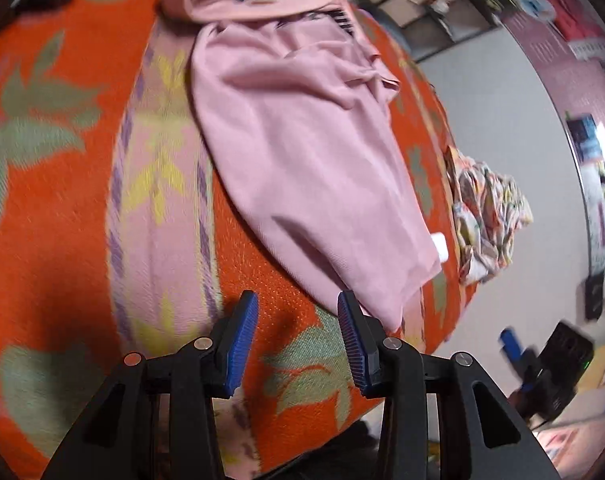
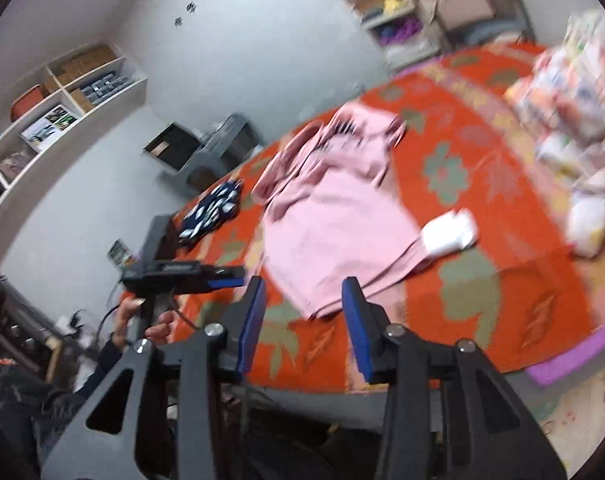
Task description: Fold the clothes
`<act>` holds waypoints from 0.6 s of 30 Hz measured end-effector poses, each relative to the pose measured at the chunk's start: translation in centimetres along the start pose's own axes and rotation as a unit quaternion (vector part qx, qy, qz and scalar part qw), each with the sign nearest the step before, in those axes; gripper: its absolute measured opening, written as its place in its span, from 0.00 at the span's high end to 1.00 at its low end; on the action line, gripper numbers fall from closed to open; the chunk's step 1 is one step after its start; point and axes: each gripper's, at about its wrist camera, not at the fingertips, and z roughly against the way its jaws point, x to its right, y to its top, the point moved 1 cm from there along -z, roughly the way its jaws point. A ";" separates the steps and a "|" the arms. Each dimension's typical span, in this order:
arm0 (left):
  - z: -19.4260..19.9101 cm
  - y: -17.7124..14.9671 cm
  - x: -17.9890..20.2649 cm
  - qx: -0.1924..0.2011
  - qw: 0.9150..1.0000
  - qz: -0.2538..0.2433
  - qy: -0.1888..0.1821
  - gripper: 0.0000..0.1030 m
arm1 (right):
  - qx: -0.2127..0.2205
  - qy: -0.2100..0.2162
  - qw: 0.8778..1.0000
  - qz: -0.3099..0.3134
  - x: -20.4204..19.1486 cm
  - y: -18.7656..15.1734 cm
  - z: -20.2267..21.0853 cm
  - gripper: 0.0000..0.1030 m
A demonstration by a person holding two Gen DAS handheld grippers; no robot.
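Observation:
A pink garment (image 1: 302, 132) lies spread and rumpled on a bed with an orange-red flowered blanket (image 1: 50, 208). Its collar end is bunched at the far side and its hem points toward me. My left gripper (image 1: 298, 304) hovers open over the blanket, its right finger just beside the near hem corner and holding nothing. In the right wrist view the same pink garment (image 2: 334, 216) lies ahead. My right gripper (image 2: 304, 292) is open and empty just short of the near hem. The left gripper (image 2: 232, 278) shows at the left, held by a hand (image 2: 142, 320).
A small white folded item (image 2: 448, 232) lies beside the garment's right edge. A heap of flower-print cloth (image 2: 574, 120) sits at the bed's right, and a dark blue patterned piece (image 2: 214, 212) at its left. Shelves (image 2: 62, 92) line the wall, and grey floor surrounds the bed.

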 end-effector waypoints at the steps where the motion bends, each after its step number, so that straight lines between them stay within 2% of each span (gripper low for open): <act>1: -1.0 0.0 -0.1 -0.013 1.000 0.009 -0.005 0.61 | -0.020 0.023 1.000 0.002 0.1 -0.4 -1.3 0.61; 3: -2.3 -0.1 -0.5 -0.033 0.999 0.032 -0.024 0.61 | -0.064 0.074 0.995 0.018 -0.4 -1.3 -3.0 0.61; 5: -2.7 -0.3 -0.9 -0.041 0.997 0.048 -0.038 0.61 | -0.088 0.066 0.992 0.056 -1.4 -1.9 -3.6 0.61; 7: -3.2 -0.4 -0.5 -0.039 0.998 0.042 -0.029 0.61 | -0.099 0.055 0.990 0.082 -2.0 -2.4 -3.9 0.61; 8: -3.4 -0.6 -0.2 -0.036 0.998 0.036 -0.021 0.61 | -0.098 0.057 0.990 0.081 -1.9 -2.4 -4.0 0.61; 11: -4.6 -0.8 1.0 -0.038 0.998 0.038 -0.036 0.61 | -0.083 0.066 0.993 0.056 -1.3 -1.7 -3.8 0.61; 13: -6.0 -0.9 1.0 -0.042 0.995 0.068 -0.065 0.61 | -0.070 0.072 0.994 0.031 -0.4 -1.2 -3.4 0.60; 15: -7.0 -1.0 0.3 -0.032 0.987 0.114 -0.106 0.61 | -0.059 0.076 0.995 0.008 0.3 -0.8 -3.0 0.60; 16: -7.1 -1.2 -0.3 -0.026 0.984 0.134 -0.118 0.69 | -0.057 0.076 0.995 -0.002 0.6 -0.8 -2.9 0.60; 17: -7.2 -1.5 -1.0 -0.019 0.980 0.153 -0.128 0.93 | -0.054 0.075 0.996 -0.011 0.9 -0.7 -2.7 0.60; 18: -7.2 -1.7 -1.7 -0.012 0.976 0.171 -0.137 0.97 | -0.052 0.073 0.996 -0.017 1.2 -0.7 -2.5 0.60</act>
